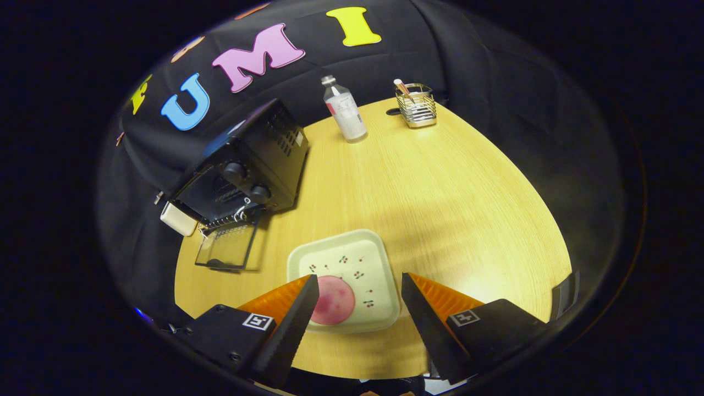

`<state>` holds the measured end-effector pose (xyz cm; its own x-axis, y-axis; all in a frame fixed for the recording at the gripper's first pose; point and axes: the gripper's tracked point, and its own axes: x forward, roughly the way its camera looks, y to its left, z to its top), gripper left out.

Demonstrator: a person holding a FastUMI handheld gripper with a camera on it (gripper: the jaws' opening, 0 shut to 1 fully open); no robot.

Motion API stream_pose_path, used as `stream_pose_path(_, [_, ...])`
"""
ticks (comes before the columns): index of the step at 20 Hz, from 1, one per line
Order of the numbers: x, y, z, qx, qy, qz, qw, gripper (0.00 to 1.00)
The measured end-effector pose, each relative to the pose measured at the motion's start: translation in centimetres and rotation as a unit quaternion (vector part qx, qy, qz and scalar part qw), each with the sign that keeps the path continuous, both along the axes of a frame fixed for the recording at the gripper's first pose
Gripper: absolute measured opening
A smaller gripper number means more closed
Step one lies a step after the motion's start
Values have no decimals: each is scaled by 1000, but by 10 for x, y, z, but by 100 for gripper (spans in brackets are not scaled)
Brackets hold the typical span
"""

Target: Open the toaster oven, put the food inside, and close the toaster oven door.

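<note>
Toaster oven (250, 165) at the desk's (440, 192) far left, its glass door (228, 247) already lowered. I hold the gripper (360, 294) over the plate (344, 280), fingers spread wide and empty; the round pink food (333, 300) lies beside the left finger (300, 313), not between both. Risk, in my judgement: closing from here could clip its edge and push it across the plate.
</note>
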<state>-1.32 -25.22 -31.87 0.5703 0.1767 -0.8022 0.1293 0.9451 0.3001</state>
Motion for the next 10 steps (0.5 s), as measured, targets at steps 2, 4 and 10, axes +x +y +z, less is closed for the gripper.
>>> stream_pose_path(2, [-5,-1,-14,0,18,16,1000,100])
stream_pose_path(4, [-6,-3,-27,-3,34,24,999,100])
stream_pose_path(10, [-13,15,-39,8,59,50,997,100])
